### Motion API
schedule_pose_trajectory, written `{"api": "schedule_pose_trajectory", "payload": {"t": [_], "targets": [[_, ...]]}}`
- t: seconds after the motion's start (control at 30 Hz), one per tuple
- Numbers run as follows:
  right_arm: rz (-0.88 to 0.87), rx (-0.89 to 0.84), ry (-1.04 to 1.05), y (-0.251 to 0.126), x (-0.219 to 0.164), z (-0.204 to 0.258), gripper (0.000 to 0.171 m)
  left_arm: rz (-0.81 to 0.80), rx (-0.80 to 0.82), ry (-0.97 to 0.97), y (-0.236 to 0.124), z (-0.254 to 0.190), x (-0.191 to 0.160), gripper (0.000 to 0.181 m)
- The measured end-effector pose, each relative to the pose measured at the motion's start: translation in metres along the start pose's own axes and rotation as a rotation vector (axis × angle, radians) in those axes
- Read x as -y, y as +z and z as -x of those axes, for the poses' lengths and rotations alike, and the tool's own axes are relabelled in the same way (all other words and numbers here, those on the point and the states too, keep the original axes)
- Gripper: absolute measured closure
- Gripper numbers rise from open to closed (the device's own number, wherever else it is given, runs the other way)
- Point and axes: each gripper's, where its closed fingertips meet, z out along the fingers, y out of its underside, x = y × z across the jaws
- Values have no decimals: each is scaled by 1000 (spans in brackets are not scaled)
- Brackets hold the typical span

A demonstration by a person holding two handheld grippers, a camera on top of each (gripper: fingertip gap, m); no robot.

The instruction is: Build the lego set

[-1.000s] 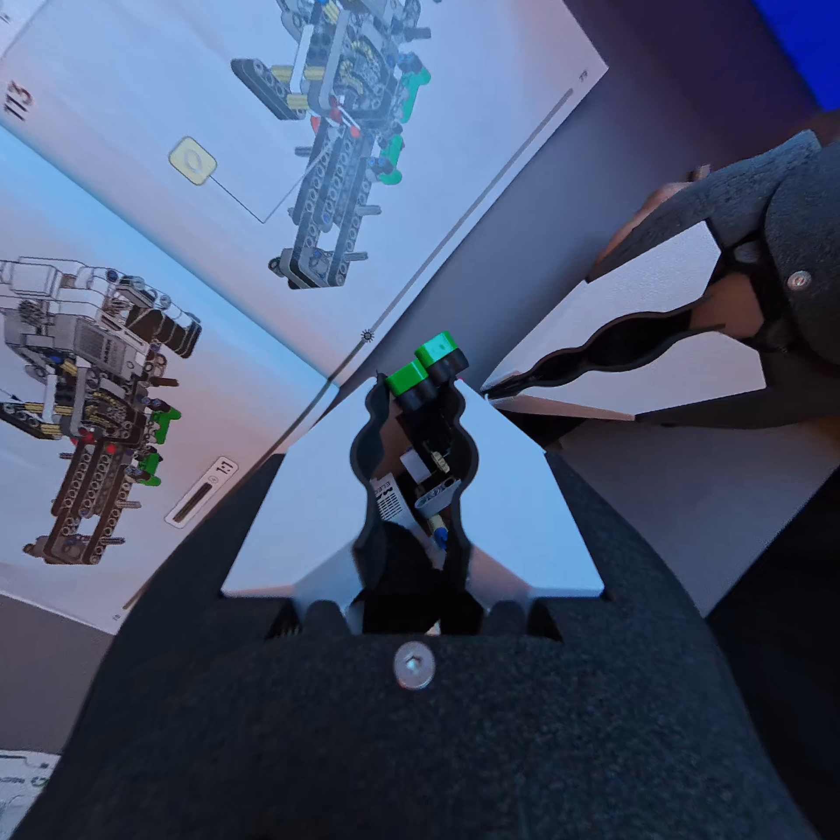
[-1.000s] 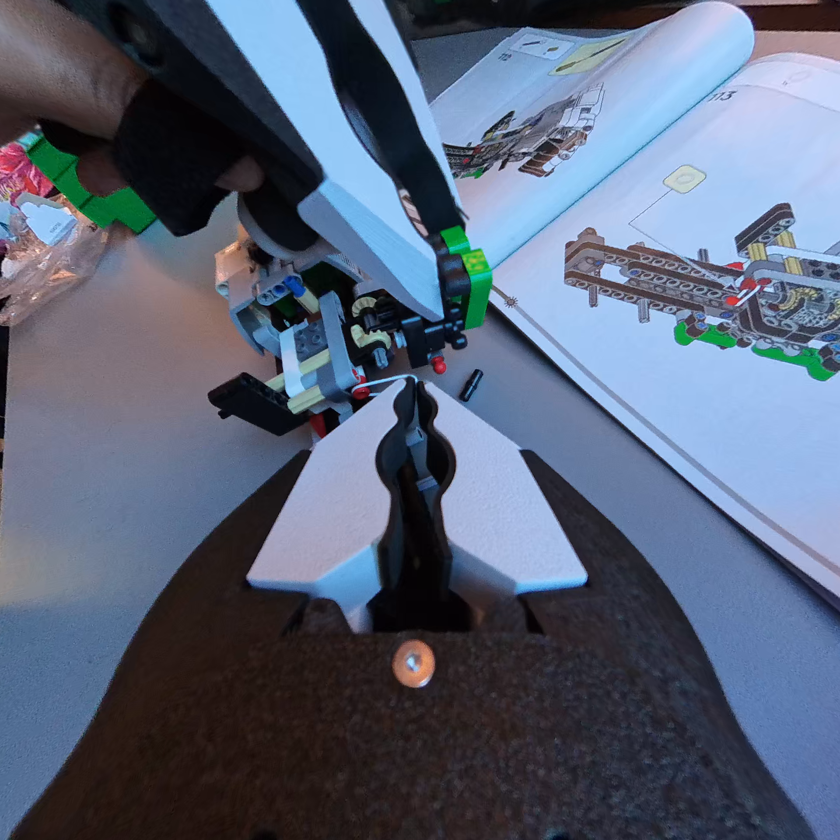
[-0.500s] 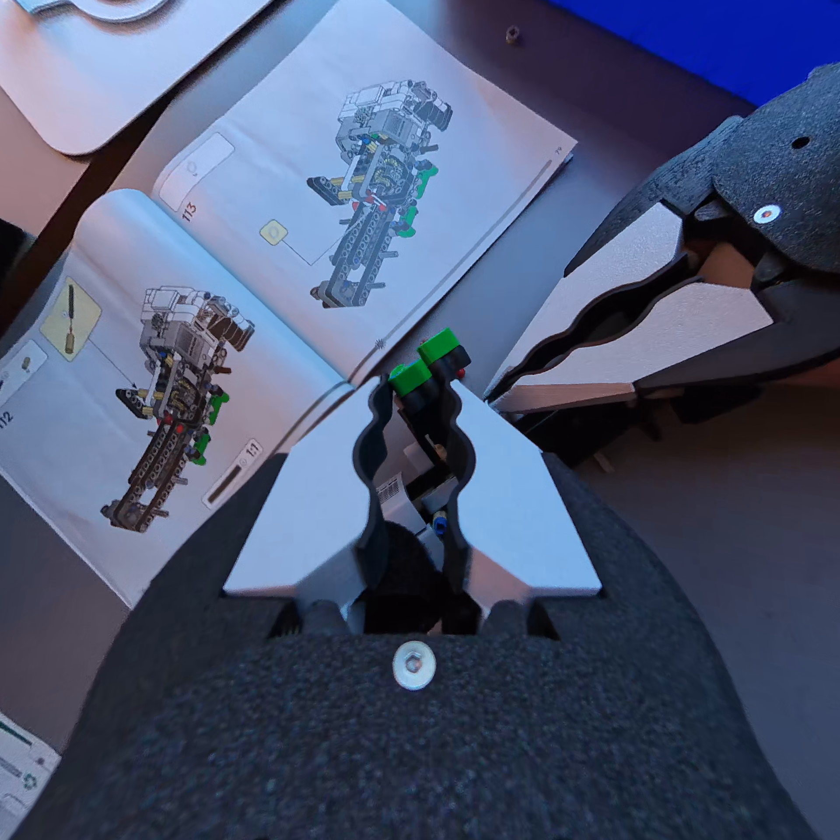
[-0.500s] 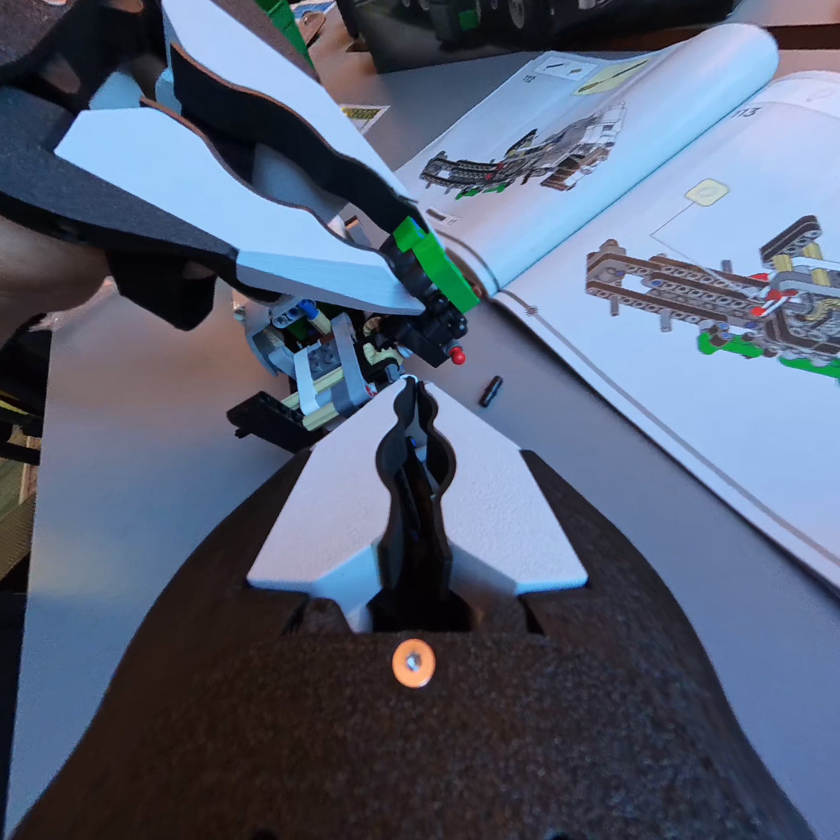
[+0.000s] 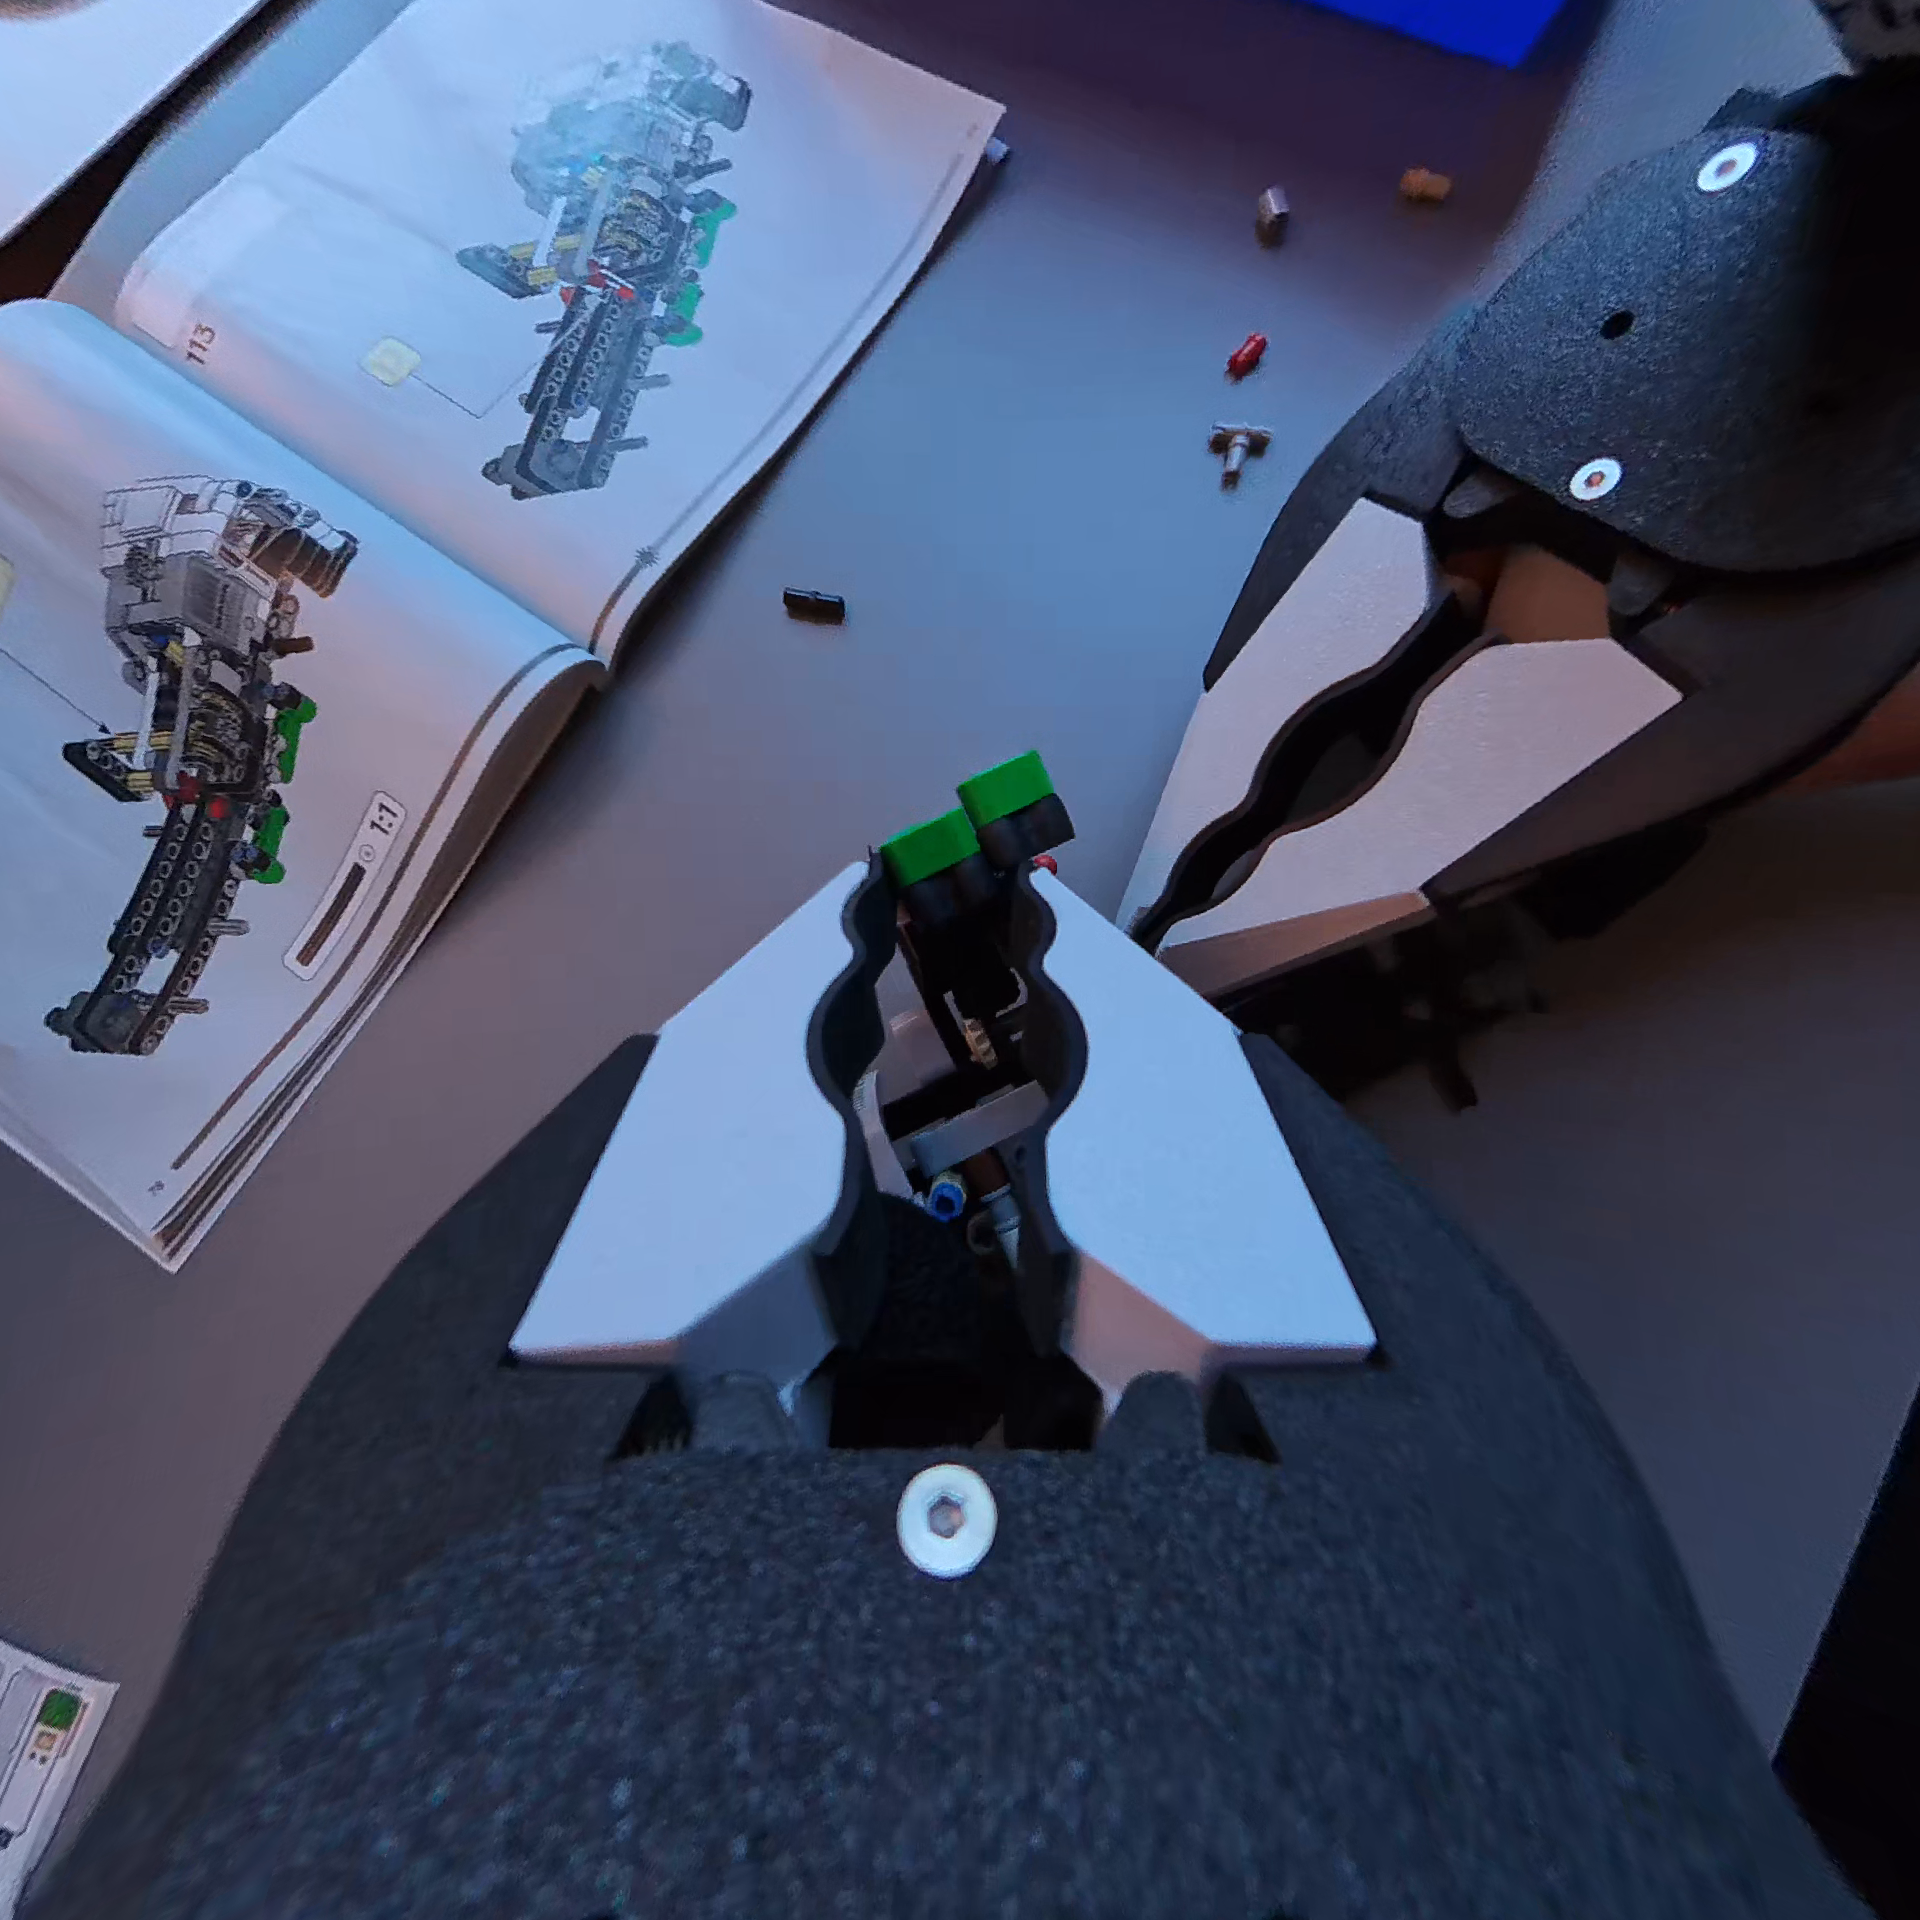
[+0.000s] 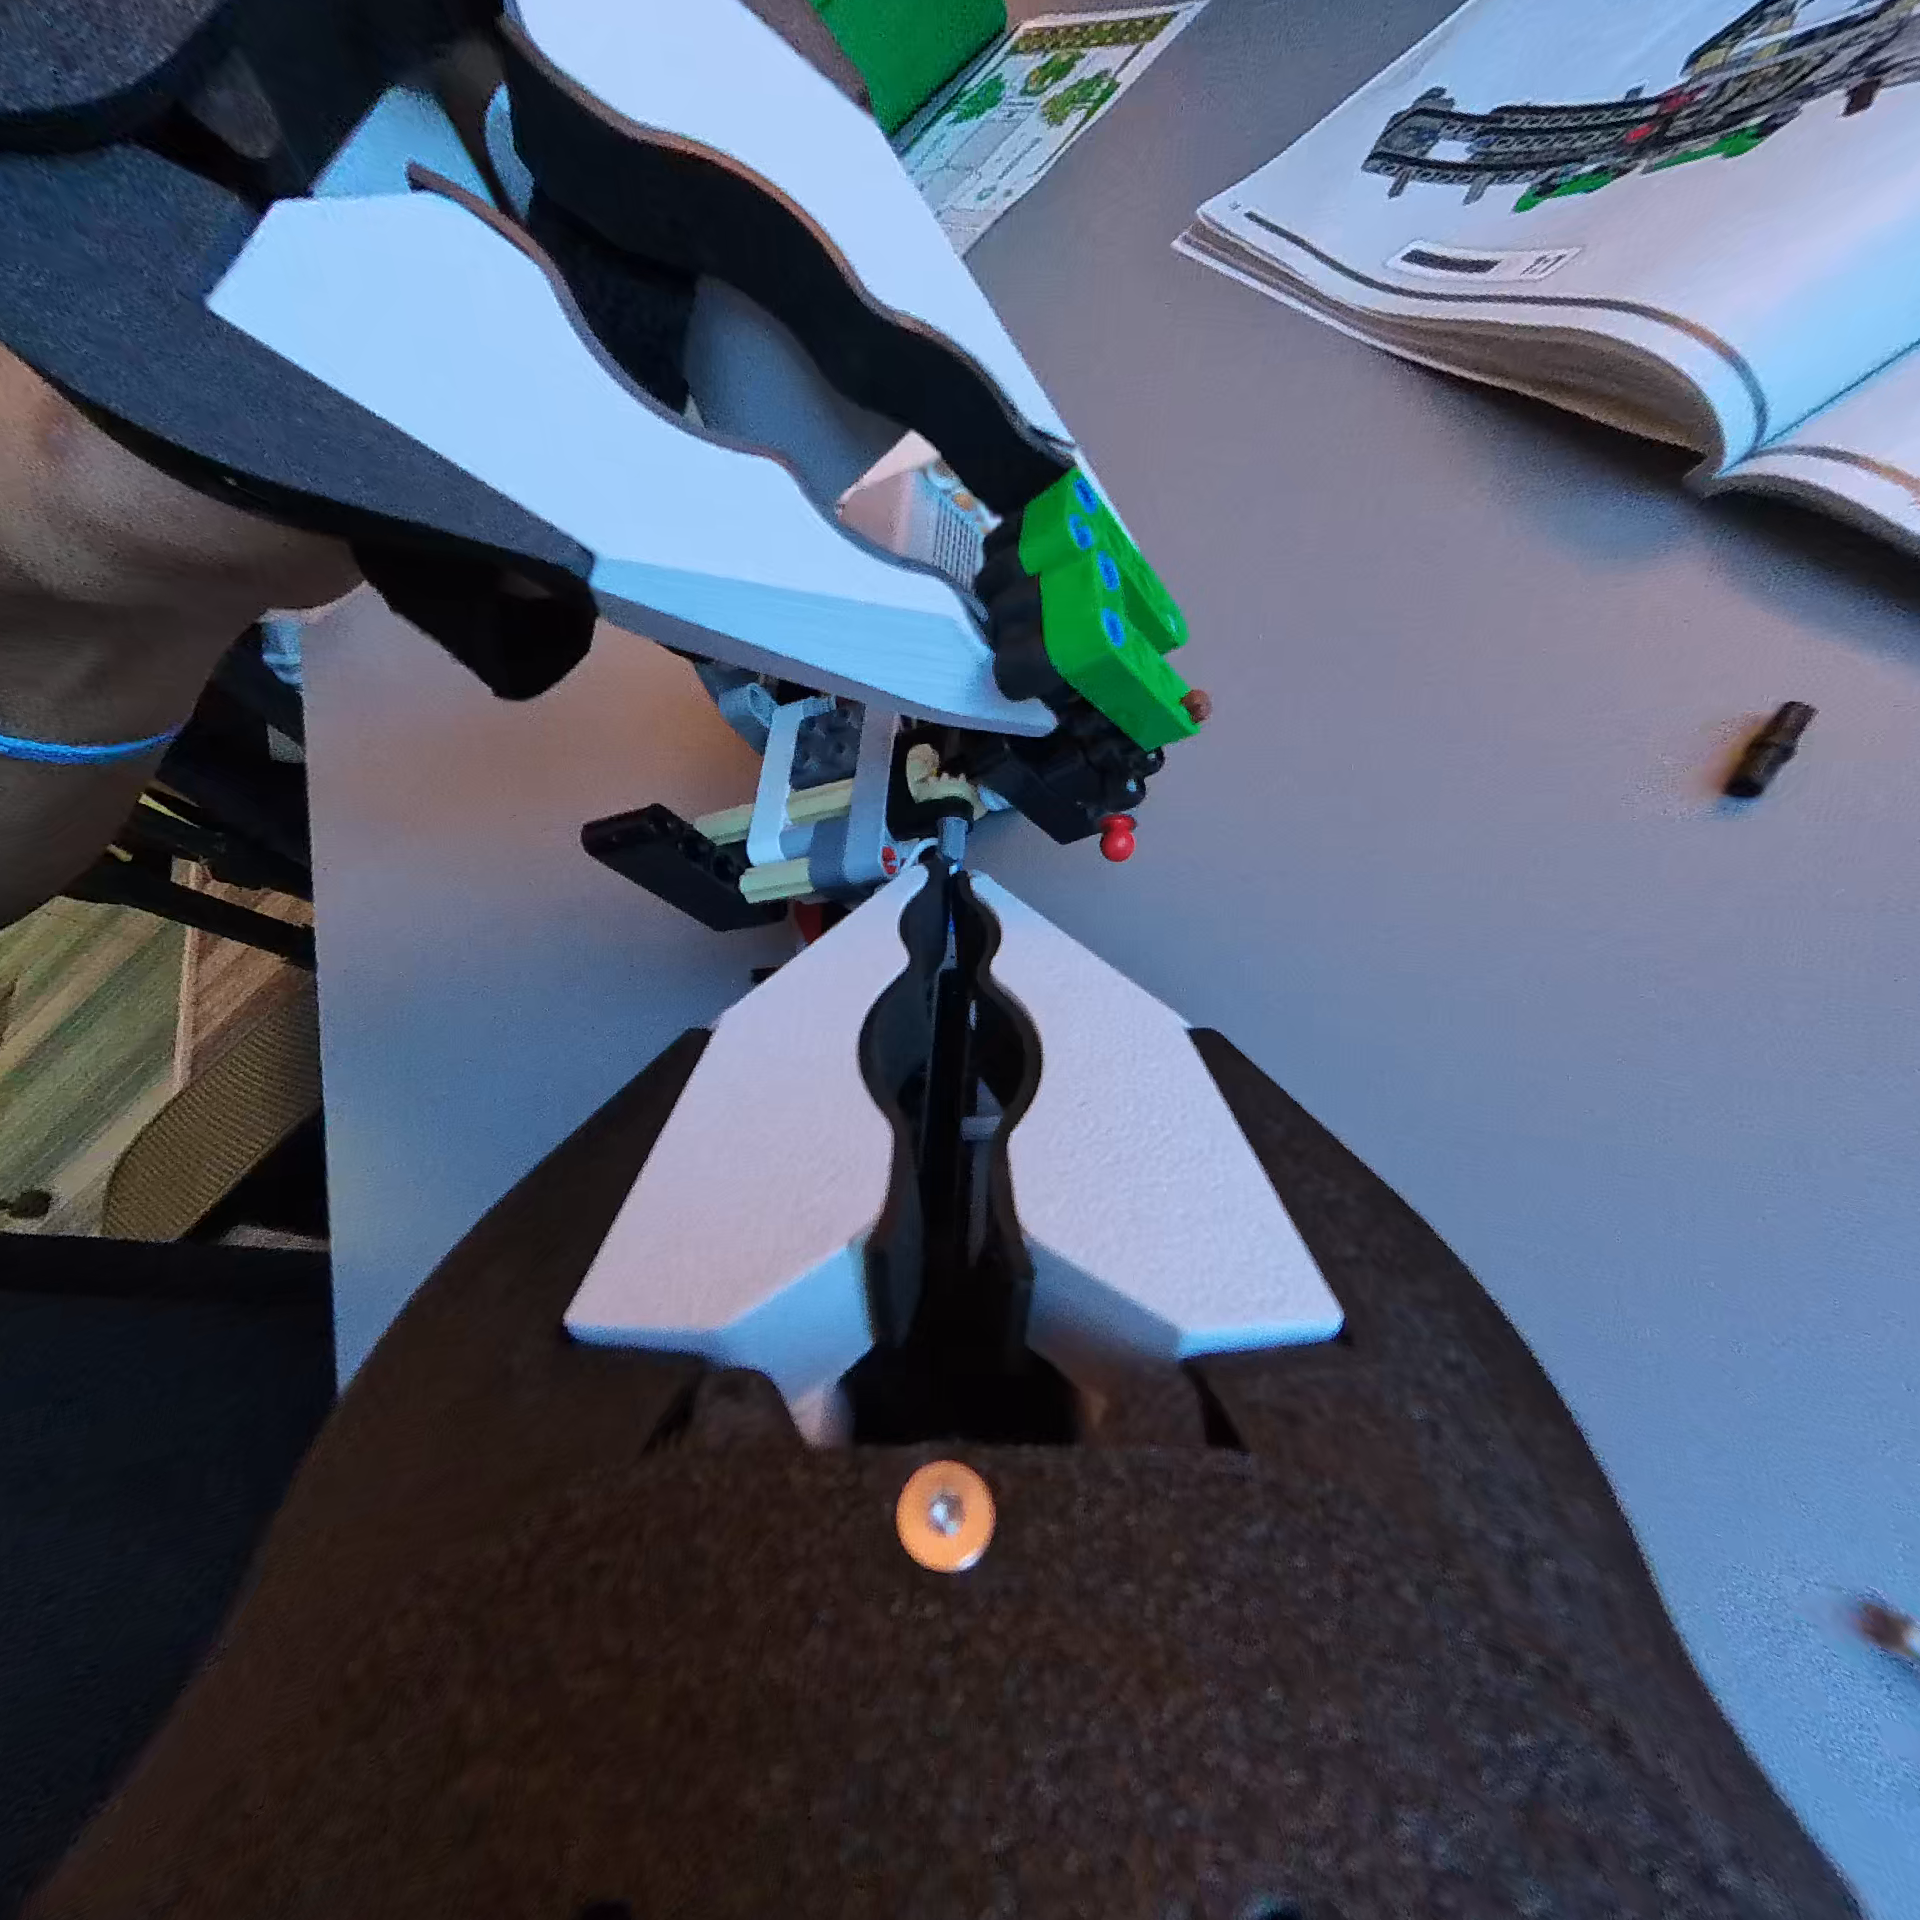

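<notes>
Left gripper [image 5: 951, 883] clamped on lego model [image 6: 1101, 613] above grey table [image 6: 1455, 935], right gripper [image 6: 948, 883] nearly closed on model's thin black part, open manual [image 5: 312, 520] and 1 black pin [image 5: 814, 604] nearby

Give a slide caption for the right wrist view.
Left tool grips the green-topped lego assembly while the right tool meets it from below.
</notes>
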Motion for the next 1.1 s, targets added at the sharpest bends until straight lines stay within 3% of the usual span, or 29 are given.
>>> {"api": "schedule_pose_trajectory", "payload": {"t": [0.03, 0.5, 0.63, 0.7, 0.83, 0.97, 1.1], "targets": [[-5, -4, -2, 1, -1, 2, 171, -4, -4, 5, -1, -1, -2, 162], [-87, -53, -11, -10, 3, 1, 171, -147, -7, -21, -7, 1, -3, 166], [-138, -174, 5, -22, 9, -25, 171, -181, -12, 9, -8, -4, -3, 166], [-184, -125, 17, -30, 16, -26, 171, -205, -4, 14, -9, -4, -2, 166], [-151, 1, 38, -29, 14, -13, 171, -209, 2, -6, -9, -2, -2, 166], [-66, 13, -122, -21, 5, 2, 171, -200, 9, -13, -7, 0, -1, 165], [60, -150, -248, -10, -8, -18, 171, -188, 20, 6, -6, 0, 0, 164]]}}
